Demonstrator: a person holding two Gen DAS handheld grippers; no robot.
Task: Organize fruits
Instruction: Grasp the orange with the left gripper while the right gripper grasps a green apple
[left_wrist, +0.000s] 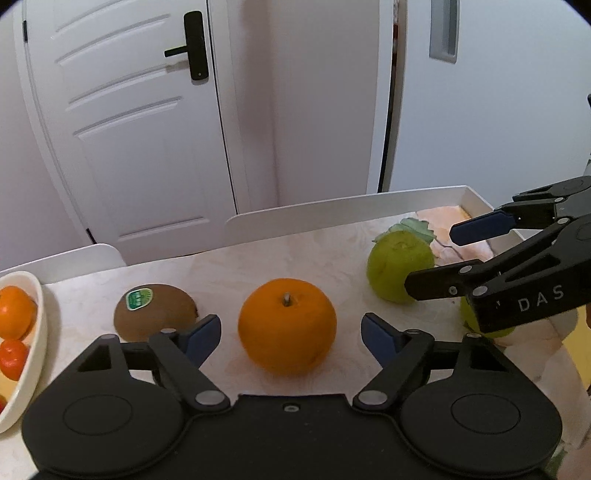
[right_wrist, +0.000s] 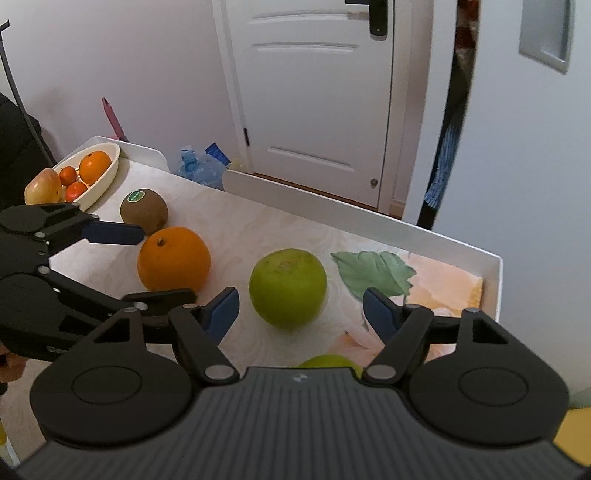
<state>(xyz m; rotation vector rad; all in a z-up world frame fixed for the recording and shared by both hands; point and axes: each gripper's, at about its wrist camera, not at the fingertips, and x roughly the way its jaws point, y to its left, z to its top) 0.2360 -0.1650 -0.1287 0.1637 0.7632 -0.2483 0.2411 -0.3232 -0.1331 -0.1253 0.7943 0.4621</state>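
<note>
The left gripper (left_wrist: 291, 334) is spread wide, with the round orange fruit (left_wrist: 287, 325) right between its 2 blue fingertips on the pale table (left_wrist: 229, 266). The right gripper (right_wrist: 299, 312) is wide too, facing the round green fruit (right_wrist: 288, 288). The cream oval bowl (right_wrist: 105, 177) waits far left, nearer the left gripper.

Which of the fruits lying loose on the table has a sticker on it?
The brown kiwi, leftmost of the loose fruits, beside the white bowl. It carries a green label on top; the orange and green fruit show none.
</note>
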